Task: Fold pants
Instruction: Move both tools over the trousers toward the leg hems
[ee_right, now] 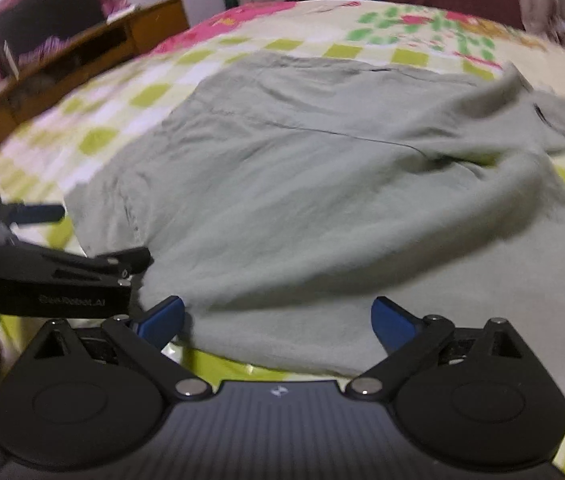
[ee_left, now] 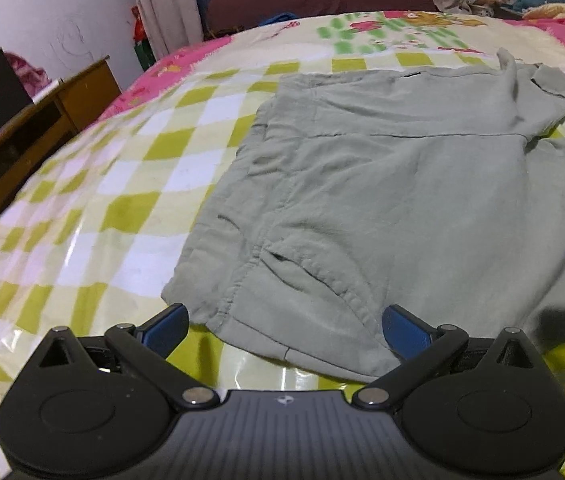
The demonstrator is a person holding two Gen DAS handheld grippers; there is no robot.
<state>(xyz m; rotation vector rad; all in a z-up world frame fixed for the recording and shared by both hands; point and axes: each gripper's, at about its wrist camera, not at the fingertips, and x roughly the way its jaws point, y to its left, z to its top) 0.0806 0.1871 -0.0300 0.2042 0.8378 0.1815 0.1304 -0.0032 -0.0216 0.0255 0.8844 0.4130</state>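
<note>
Grey-green pants (ee_left: 382,200) are lying spread on a bed covered with a yellow-green and white checked bedspread (ee_left: 94,208), already doubled over so that the cloth is forming a broad, rumpled rectangle with one looser flap bunching at the far right. The left tongs (ee_left: 284,326) are hovering at the near edge of the pants, jaws standing wide apart and holding nothing, with the hem and a pocket seam lying just between and beyond the blue fingertips (ee_left: 170,326). The right tongs (ee_right: 278,318) are likewise gaping wide and gripping nothing, poised over the near edge further along the same side; that view is blurring, so fine detail of the cloth is hard to tell. The left tool's black body is showing at the left of the right wrist view, close beside. Judging from this, the step in hand is taking hold of the near edge for another fold. To do it well, each pair of tongs should be pinching all the layers at a corner, lifting evenly, and carrying the edge across without dragging the layers underneath.
</note>
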